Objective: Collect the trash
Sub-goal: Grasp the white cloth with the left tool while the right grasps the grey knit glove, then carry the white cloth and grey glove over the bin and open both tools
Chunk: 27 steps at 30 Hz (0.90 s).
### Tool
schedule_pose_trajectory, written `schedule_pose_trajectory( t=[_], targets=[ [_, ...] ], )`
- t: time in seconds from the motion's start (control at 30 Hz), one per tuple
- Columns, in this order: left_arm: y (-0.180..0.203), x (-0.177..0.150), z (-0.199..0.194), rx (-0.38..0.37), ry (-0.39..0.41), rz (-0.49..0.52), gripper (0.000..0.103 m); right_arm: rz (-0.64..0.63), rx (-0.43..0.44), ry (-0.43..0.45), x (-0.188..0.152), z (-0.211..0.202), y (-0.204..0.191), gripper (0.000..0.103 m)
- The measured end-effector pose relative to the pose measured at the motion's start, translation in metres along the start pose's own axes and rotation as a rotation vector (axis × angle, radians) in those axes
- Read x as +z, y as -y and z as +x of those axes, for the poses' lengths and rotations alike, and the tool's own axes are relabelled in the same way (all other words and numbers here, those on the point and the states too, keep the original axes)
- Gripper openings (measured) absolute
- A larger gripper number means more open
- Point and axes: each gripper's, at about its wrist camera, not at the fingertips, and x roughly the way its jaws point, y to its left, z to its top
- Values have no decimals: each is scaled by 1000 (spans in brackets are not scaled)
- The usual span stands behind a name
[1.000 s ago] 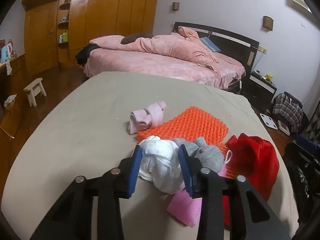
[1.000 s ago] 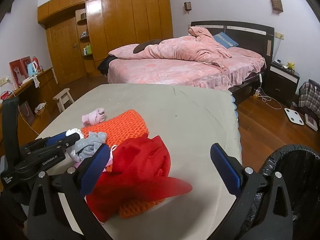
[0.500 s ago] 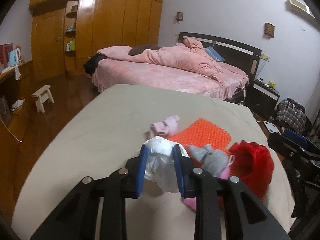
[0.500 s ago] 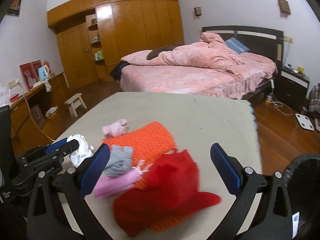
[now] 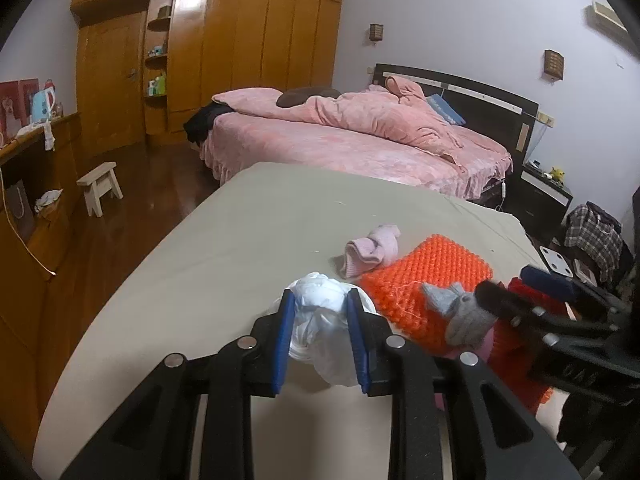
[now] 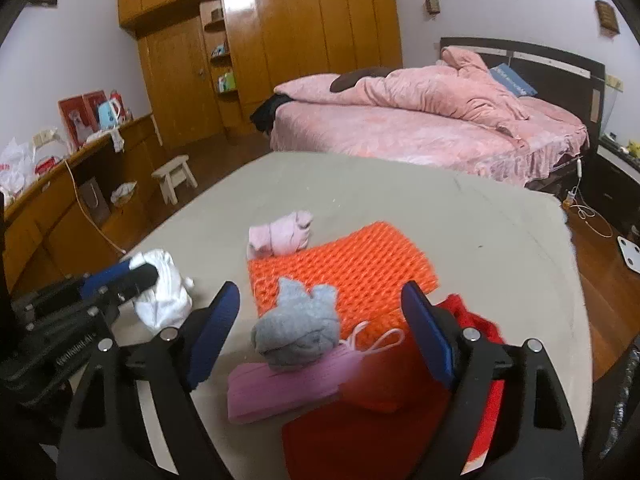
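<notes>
Now we are gripping the white wad [image 5: 320, 320] in our left claw [image 5: 320, 336], just above the table [image 5: 224, 248]; our right claw [image 6: 320, 332] is closing around the grey bundle [image 6: 298, 326], not yet grasped.

- Your left gripper [image 5: 320, 334] clamps a crumpled white bag [image 5: 320, 316] between its blue pads.
- To the right, a grey sock [image 5: 460, 312] lies on an orange knitted mat [image 5: 432, 268].
- Your right gripper [image 5: 520, 292] reaches in from the right, just beside the sock.
</notes>
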Motion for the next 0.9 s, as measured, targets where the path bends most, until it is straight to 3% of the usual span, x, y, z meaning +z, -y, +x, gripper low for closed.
schedule_pose_trajectory(
  t=[0.23, 0.3, 0.37, 0.53, 0.9],
  targets=[
    [-5, 0, 2, 6, 6, -5, 26, -20, -1, -88, -9, 23, -7, 69],
    [-6, 0, 3, 4, 2, -10, 26, -24, 4, -109, -10, 28, -8, 63],
    [-5, -2, 4, 2, -3, -14, 26, -25, 26, -125, -11, 30, -9, 50],
    [-1, -3, 2, -9, -2, -15, 26, -26, 44, -113, -11, 25, -11, 47],
    [16, 13, -15, -46, 44, 6, 26, 12, 42, 0, 13, -23, 8, 47]
  ],
)
